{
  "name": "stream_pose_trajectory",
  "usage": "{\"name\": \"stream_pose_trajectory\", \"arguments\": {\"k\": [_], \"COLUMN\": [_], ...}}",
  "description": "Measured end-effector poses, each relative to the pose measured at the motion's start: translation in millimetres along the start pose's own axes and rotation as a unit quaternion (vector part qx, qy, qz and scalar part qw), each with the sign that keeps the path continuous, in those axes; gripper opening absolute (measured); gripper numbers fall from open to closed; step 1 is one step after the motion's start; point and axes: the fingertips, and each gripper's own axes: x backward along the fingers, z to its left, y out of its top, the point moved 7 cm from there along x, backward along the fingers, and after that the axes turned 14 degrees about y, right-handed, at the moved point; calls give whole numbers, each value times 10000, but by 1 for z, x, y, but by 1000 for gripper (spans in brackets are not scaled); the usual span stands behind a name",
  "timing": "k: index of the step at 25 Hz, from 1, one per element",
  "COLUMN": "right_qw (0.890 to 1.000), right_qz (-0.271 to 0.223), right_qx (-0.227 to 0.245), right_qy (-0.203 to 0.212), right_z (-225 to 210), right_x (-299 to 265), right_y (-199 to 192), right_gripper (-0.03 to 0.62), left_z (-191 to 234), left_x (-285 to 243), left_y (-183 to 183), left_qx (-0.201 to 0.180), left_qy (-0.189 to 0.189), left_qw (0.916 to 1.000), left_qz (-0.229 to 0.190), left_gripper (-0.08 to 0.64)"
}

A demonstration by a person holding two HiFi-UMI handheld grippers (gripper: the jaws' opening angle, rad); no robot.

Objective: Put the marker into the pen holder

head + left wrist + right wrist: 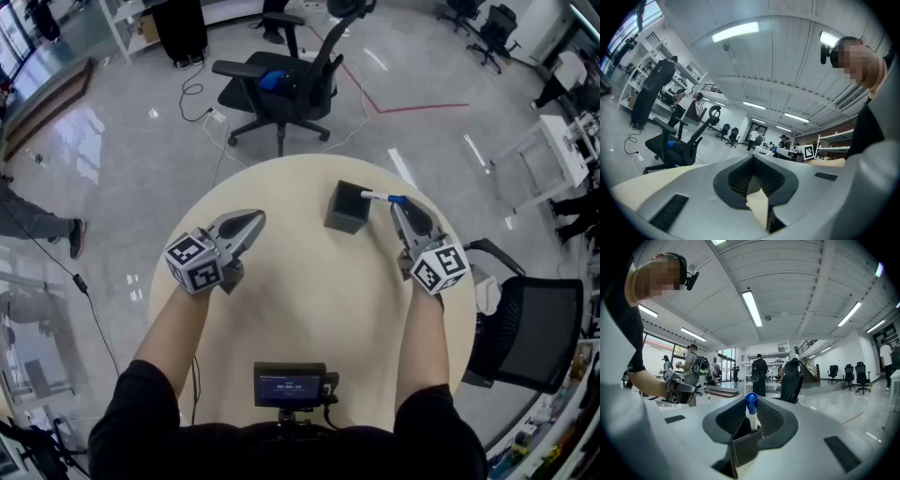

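The marker (380, 197) is pinched at its blue end by the right hand-held gripper (396, 204). Its long axis runs nearly level, from the jaws toward the holder (345, 214), and its white end is at the holder's near rim. The holder stands upright on the bench (309, 300), directly ahead of those jaws. The left hand-held gripper (251, 223) is well apart on the holder's other side, with its jaws pressed together and empty. The right arm is judged the nearer.

A round beige bench (309, 319) stands on a glossy pale-grey floor (112, 141). A black wheeled office chair (281, 89) stands at 12 o'clock, a black mesh-backed chair (525, 333) at 4 o'clock, and red floor tape (422, 108) at 1 o'clock. Long strip lights (752, 308) cross the white panelled ceiling (797, 282).
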Motion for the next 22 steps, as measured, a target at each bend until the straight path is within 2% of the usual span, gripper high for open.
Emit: {"name": "stream_pose_trajectory", "arguments": {"k": [11,22], "right_qw": [9999,9997], "right_qz": [15,84], "right_qx": [-58,-179], "right_qy": [144,111], "right_z": [-3,-6], "right_x": [-22,-40], "right_y": [-36,-70], "right_gripper": [78,78], "left_z": [3,13], "left_x": [-9,-7], "left_y": [-29,-48], "left_qx": [159,334], "left_qy": [-206,-185], "left_qw": [9997,9992], "left_qz": [31,80], "left_gripper": [-3,-3]}}
